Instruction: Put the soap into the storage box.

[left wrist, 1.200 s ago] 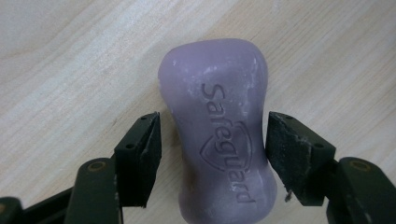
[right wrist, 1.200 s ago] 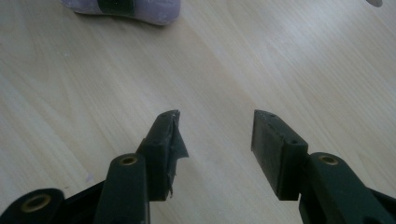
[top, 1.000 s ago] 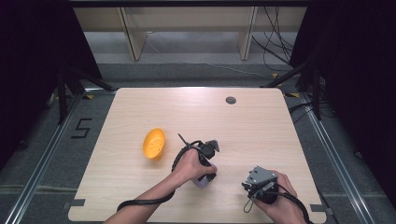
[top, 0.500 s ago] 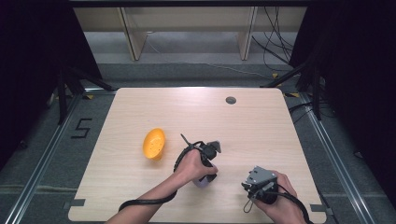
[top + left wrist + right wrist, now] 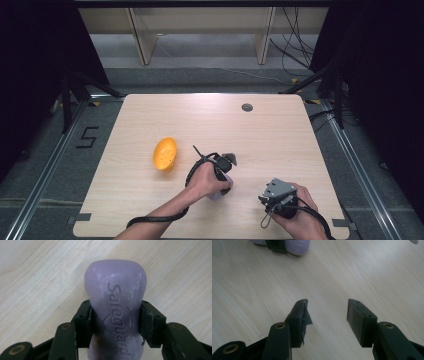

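My left gripper [image 5: 115, 322] has just been closing, and its jaws now clamp a lilac bar of soap [image 5: 115, 307] by its two long sides, the pads pressed flat against it just below its rounded end. The bar carries the embossed word "Safeguard" with a shield outline, and it lies flat on the pale wooden tabletop [image 5: 37, 277]. From the high view I see my left hand [image 5: 205, 181] wrapped around that gripper near the front middle of the tabletop, with a sliver of the soap [image 5: 216, 196] showing beneath my fingers. My right gripper [image 5: 327, 311] has its jaws standing wide apart with nothing between them, hanging close above bare wood; the left pad has torn black tape curling off it. In the right gripper view, the soap sits at the top left edge with one black jaw across it. In the high view my right hand [image 5: 292, 212] holds its gripper near the front right edge, well apart from the soap. An orange bowl [image 5: 165, 153] lies on the tabletop to the left of my left hand.
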{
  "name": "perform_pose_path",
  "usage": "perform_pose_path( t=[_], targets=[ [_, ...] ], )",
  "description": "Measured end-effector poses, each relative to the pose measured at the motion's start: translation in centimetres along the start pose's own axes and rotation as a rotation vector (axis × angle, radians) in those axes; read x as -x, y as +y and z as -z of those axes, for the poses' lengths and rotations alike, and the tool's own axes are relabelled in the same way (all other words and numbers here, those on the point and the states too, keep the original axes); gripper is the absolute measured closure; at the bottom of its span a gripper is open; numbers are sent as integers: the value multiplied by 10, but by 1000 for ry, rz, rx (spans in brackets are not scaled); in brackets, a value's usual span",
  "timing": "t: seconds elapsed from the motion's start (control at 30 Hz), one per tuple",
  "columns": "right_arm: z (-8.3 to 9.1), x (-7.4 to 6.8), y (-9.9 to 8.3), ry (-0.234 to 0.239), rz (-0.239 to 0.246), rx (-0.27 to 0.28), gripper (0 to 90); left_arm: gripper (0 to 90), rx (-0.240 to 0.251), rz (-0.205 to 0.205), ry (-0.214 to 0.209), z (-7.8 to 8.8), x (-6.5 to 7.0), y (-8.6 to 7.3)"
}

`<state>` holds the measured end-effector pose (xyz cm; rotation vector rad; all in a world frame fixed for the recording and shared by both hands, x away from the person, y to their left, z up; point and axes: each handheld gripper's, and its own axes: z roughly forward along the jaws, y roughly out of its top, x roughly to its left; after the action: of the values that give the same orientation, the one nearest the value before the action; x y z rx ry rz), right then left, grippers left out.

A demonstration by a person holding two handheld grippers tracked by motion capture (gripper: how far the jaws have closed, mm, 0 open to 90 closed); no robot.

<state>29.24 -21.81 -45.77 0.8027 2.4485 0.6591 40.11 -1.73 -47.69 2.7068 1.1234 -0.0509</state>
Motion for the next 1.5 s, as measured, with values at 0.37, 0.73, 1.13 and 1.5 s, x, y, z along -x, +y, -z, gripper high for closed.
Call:
perform_pose_path(
  t=[0.37, 0.73, 1.13, 1.5],
  targets=[
    [0, 0, 0, 1, 1, 1, 515, 494, 39, 6, -15, 1, -2, -5],
    [0, 0, 0, 1, 6, 4, 514, 494, 76, 7, -25, 2, 1, -9],
    [0, -1, 0, 2, -4, 0, 513, 494, 140, 40, -41, 9, -4, -14],
    [0, -1, 0, 1, -7, 0, 512, 494, 191, 47, -41, 17, -9, -18]
  ],
)
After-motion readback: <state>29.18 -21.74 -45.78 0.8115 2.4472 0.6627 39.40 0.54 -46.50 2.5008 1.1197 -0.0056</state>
